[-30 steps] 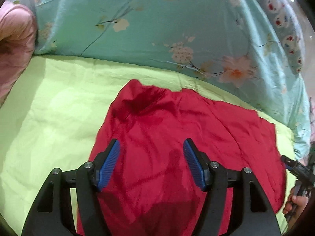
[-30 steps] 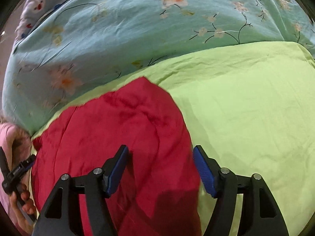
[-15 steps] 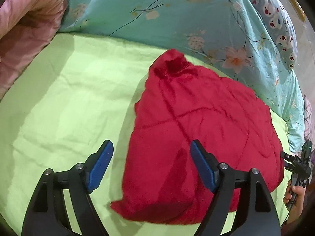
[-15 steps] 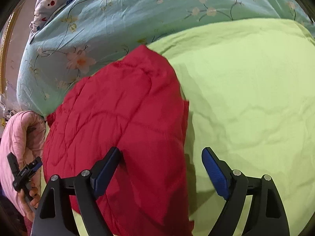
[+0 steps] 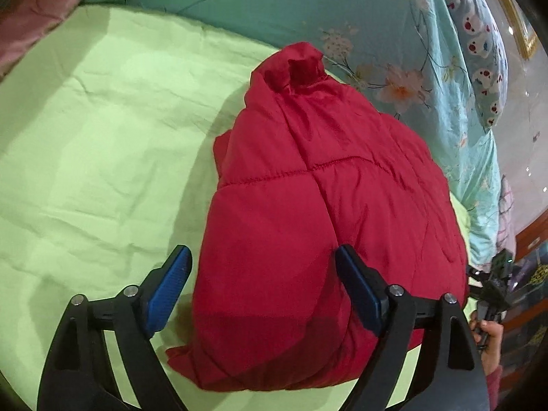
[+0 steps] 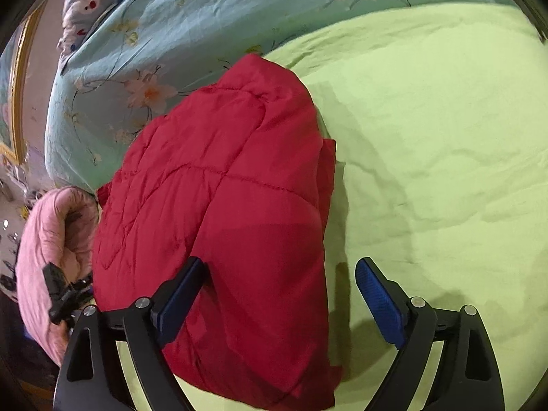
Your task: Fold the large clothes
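Note:
A red quilted jacket point(image 5: 318, 212) lies folded into a thick bundle on the lime green sheet point(image 5: 89, 144). My left gripper point(image 5: 262, 267) hangs over its near left edge; its jaws are opening, and the blue pads do not press on the cloth. In the right wrist view the same jacket point(image 6: 226, 205) fills the left half. My right gripper point(image 6: 279, 277) straddles its near right edge, jaws opening, with the left pad over the red fabric and the right pad point(image 6: 376, 304) over bare sheet. Neither gripper holds anything.
A teal floral quilt point(image 5: 308, 10) is heaped behind the jacket. A pink quilt point(image 5: 34, 10) lies at the far left. The other gripper and the hand holding it point(image 5: 489, 322) show at the right edge. A pink sleeve point(image 6: 48, 250) shows at the left of the right wrist view.
Both grippers have opened wider and drawn back from the jacket. The jacket has dropped out of their jaws and now lies as a folded bundle on the sheet.

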A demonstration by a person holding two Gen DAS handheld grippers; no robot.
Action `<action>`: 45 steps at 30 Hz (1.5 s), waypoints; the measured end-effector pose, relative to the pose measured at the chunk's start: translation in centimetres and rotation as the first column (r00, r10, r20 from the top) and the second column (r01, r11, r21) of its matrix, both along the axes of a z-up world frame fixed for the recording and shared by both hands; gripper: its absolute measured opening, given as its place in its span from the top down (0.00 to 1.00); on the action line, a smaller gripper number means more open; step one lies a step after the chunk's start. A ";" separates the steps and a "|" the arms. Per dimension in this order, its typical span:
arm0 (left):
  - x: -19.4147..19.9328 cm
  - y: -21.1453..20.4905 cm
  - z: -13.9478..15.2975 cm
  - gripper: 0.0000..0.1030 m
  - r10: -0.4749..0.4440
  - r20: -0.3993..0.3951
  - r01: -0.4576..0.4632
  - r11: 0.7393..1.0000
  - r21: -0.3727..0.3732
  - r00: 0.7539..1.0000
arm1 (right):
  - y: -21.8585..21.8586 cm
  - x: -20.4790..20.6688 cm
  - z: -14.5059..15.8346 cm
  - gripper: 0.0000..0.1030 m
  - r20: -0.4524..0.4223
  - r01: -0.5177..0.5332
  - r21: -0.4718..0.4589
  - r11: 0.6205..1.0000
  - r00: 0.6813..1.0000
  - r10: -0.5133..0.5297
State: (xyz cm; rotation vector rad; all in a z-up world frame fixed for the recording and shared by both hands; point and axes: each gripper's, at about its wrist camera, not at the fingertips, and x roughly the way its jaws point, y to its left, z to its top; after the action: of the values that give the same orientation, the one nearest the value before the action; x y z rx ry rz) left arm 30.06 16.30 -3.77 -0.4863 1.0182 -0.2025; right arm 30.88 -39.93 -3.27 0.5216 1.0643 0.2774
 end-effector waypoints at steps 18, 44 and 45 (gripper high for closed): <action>3.1 -1.6 -3.7 0.00 -0.044 -0.080 0.020 0.963 -0.270 0.996 | 0.4 4.3 -3.5 0.01 -0.065 -0.033 0.239 0.970 0.997 0.050; 0.9 -2.7 -0.1 0.54 -0.104 0.071 0.114 0.980 -0.161 0.992 | 3.9 3.8 -1.2 0.46 -0.022 -0.117 0.174 0.978 0.992 0.122; 0.6 -2.7 0.2 0.54 -0.104 0.075 0.115 0.981 -0.159 0.992 | 4.0 3.8 -1.0 0.47 -0.021 -0.118 0.174 0.978 0.992 0.123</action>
State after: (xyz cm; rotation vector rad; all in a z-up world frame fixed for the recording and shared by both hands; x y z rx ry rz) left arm 30.68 13.58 -3.61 -0.5687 0.9680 -0.4008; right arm 34.66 -35.96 -4.23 0.6190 1.1107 0.4723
